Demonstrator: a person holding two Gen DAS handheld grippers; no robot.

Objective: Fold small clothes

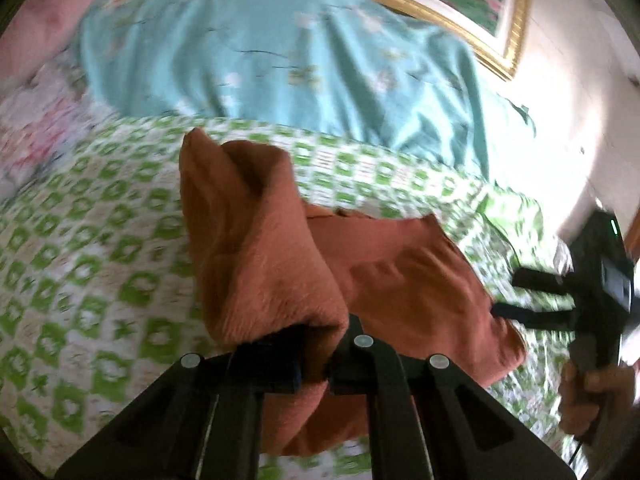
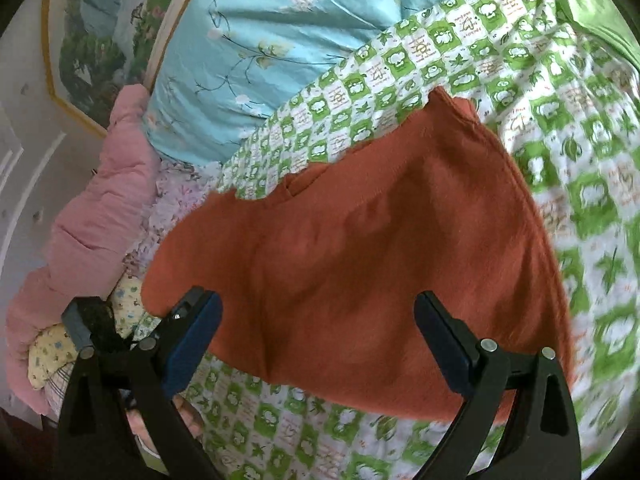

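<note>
A small rust-orange garment point(image 1: 404, 276) lies on a green-and-white patterned bedsheet point(image 1: 92, 248). My left gripper point(image 1: 316, 360) is shut on one edge of it and lifts that part into a raised fold point(image 1: 256, 248) over the rest. My right gripper point(image 2: 320, 336) is open, jaws wide apart, just above the flat part of the garment point(image 2: 360, 232), not gripping it. It also shows in the left wrist view point(image 1: 532, 300) at the garment's right edge, held by a hand point(image 1: 588, 396).
A light-blue floral quilt point(image 1: 280, 52) is heaped at the back of the bed. A pink padded jacket point(image 2: 84, 216) and other small clothes point(image 2: 52, 352) lie at the left. A gold-framed painted headboard point(image 1: 472, 8) stands behind.
</note>
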